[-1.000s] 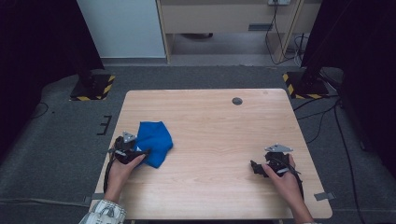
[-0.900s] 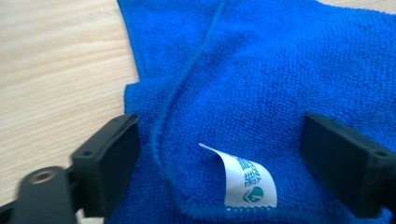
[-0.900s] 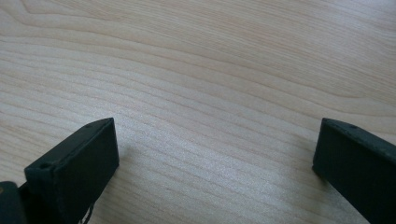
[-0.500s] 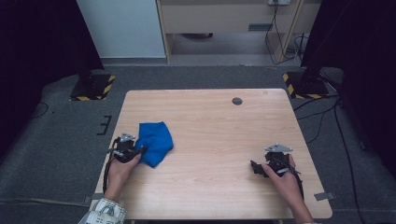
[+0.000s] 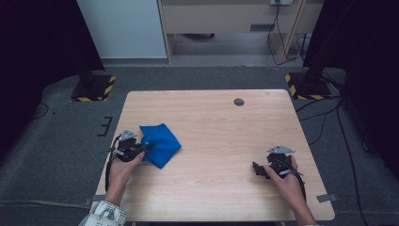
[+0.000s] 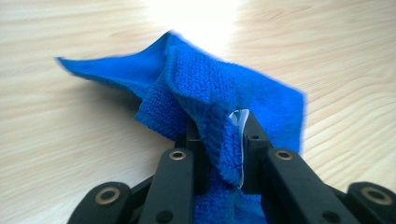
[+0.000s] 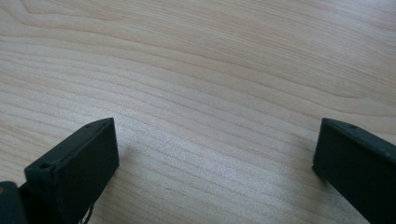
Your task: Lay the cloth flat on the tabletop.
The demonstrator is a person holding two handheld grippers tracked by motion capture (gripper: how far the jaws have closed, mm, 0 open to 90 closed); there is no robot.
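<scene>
Left gripper [image 5: 147, 148] has dragged the pinched blue cloth [image 5: 161, 142] leftward.

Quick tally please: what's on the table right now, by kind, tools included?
Blue cloth: 1, pinched in the left tool
Handheld tools: 2, left and right tool, the right one open over bare wood
Round dark spot on the table: 1
Total: 4

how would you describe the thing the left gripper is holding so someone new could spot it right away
Start at the light wooden table and look to its near left part, just ahead of the left gripper. There lies a crumpled blue cloth, one fold pinched between the jaws. Its bright blue terry weave stands alone on the pale wood.
</scene>
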